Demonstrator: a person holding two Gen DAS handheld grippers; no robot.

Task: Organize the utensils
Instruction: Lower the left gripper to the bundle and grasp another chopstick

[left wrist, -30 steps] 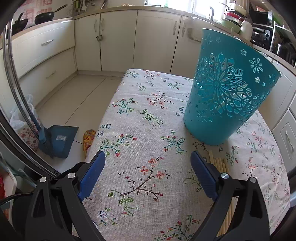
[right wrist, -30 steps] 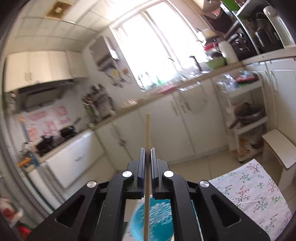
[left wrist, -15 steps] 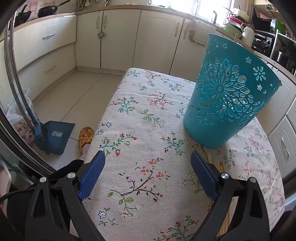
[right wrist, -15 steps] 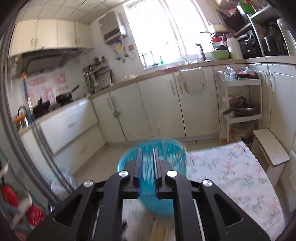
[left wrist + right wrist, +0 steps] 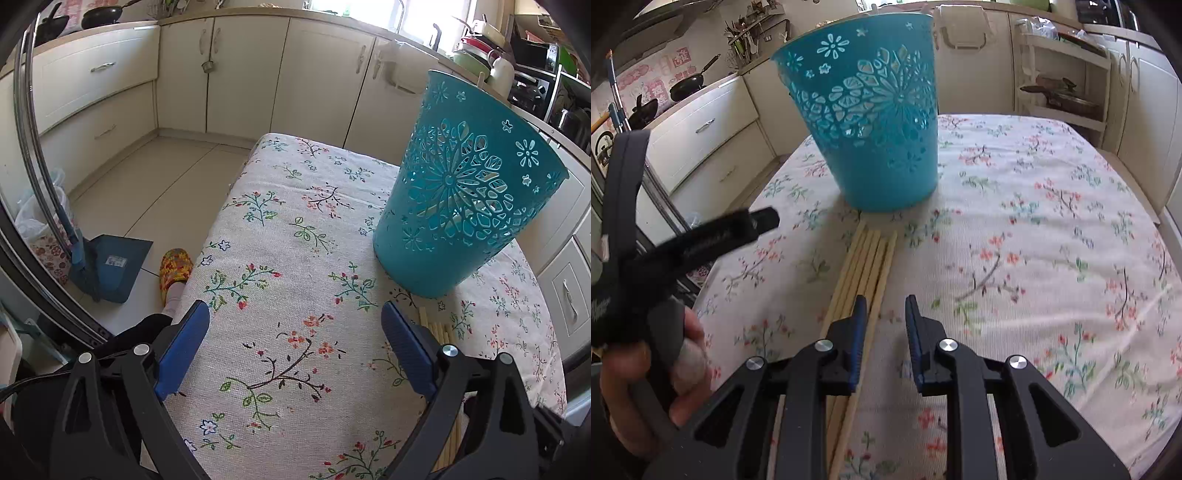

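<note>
A bundle of wooden chopsticks lies on the floral-clothed bench, tips just in front of the teal basket, so most of the sorting looks undone. The right tongs sit slightly parted and empty over them; the left tongs hang spread wide, holding nothing
</note>
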